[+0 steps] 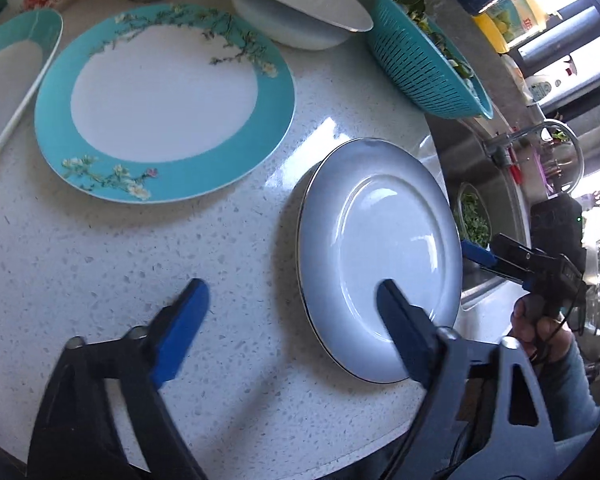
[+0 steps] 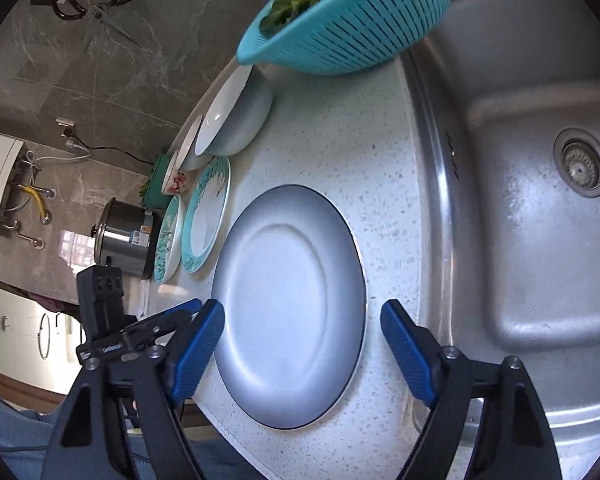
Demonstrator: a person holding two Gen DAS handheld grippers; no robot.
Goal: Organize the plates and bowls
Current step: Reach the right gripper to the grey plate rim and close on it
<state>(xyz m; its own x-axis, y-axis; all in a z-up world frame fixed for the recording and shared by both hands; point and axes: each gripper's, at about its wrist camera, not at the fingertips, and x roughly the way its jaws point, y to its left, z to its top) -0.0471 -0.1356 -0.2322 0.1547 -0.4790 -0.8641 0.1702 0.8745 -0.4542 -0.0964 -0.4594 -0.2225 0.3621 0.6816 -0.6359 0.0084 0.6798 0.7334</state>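
Sitting flat on the speckled counter [image 1: 100,264], just beside the metal sink [image 2: 520,200], one blue-grey plate [image 1: 380,256] is seen. Two grippers are held near it. The left gripper [image 1: 292,308] is spread wide, with one blue finger over the plate and one over the bare counter. The right gripper [image 2: 302,332] is spread wide too, with the plate's near part seen between its fingers, and nothing is pinched. Two teal plates [image 1: 164,100] with flowers are laid farther back. Three bowls [image 1: 296,4] are counted behind them. One teal strainer [image 2: 352,16] is filled with greens.
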